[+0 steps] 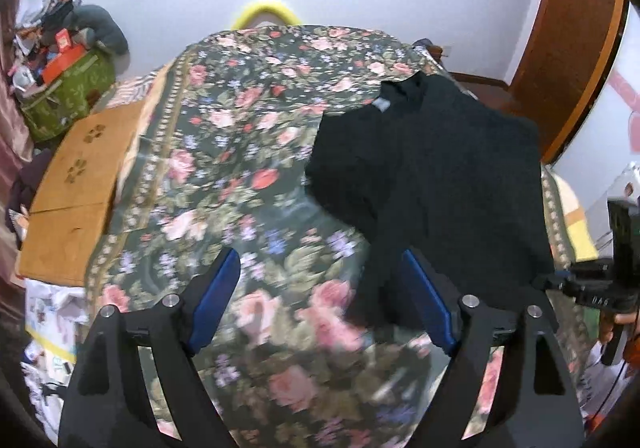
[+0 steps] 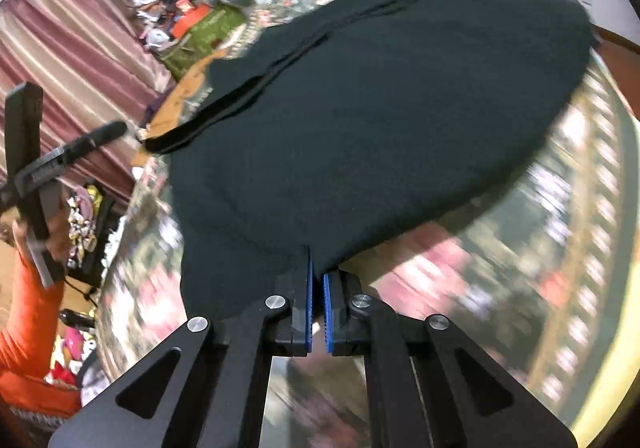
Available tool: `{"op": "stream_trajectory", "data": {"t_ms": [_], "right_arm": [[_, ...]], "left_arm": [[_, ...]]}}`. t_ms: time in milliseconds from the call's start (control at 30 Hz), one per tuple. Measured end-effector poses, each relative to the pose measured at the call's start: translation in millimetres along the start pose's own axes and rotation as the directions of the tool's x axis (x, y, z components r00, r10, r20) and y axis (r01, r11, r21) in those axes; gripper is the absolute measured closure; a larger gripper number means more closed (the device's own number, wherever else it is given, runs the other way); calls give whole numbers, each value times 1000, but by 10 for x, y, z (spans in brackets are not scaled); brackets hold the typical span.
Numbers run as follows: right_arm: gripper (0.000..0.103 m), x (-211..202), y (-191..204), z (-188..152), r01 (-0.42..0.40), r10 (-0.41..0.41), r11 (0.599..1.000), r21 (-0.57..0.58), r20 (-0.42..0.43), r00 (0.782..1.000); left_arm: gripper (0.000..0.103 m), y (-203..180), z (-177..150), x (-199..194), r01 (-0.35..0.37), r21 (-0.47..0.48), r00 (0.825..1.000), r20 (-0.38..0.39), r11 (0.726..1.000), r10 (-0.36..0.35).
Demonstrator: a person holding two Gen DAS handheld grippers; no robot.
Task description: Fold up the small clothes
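A small black shirt (image 1: 432,168) lies on the floral bedspread (image 1: 240,152), on its right half, collar toward the far end. My left gripper (image 1: 320,268) is open and empty above the bedspread, its right finger near the shirt's near left edge. In the right wrist view my right gripper (image 2: 317,268) is shut on the near hem of the black shirt (image 2: 380,108), which spreads away from it over the bedspread (image 2: 560,248). The right gripper also shows at the right edge of the left wrist view (image 1: 560,280).
A brown cardboard box (image 1: 80,184) lies at the bed's left edge. A green bag with clutter (image 1: 64,88) stands beyond it by the wall. A wooden door (image 1: 568,48) is at the far right. A pink curtain (image 2: 72,48) hangs on the left.
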State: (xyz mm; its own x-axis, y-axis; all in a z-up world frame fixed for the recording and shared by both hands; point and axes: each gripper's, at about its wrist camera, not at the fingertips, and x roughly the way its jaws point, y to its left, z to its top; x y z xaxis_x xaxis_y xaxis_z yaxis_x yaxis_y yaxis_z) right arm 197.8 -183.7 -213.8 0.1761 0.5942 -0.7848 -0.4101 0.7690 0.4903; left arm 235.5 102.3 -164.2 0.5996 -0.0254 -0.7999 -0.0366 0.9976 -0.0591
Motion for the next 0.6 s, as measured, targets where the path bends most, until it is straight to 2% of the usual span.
{"op": "stream_trajectory", "data": {"t_ms": [100,233,267,300,400,500,600], "right_arm": [[98,-77,-239,-65,40,-40,998,57,-1,999],[94,-161,-328,-122,59,-61,993,106,13,998],[94,-181,-310,-124,67,-70,992,111,19,997],[88,-198,-305,-129,75,-78,991,114,25,997],[76,-248,-277,-135,92,-99,989,117,58,993],[71,-249,-297,-139,89,-101,987,131,84,991],[71,-226,-311,-98,98,-112,986,132,98,989]], "left_arm": [[20,-109,73,215,51,-19,998,-38,999,-52],[20,-292,169,619,114,-31,986,-118,993,-117],[21,-329,200,735,118,-33,983,-139,993,-121],[23,-356,225,823,107,-36,982,-153,994,-111],[40,-371,319,1059,90,-52,978,-184,995,-98],[42,-334,410,1210,78,-67,978,-187,995,-90],[43,-255,516,1322,88,-108,979,-176,990,-106]]}}
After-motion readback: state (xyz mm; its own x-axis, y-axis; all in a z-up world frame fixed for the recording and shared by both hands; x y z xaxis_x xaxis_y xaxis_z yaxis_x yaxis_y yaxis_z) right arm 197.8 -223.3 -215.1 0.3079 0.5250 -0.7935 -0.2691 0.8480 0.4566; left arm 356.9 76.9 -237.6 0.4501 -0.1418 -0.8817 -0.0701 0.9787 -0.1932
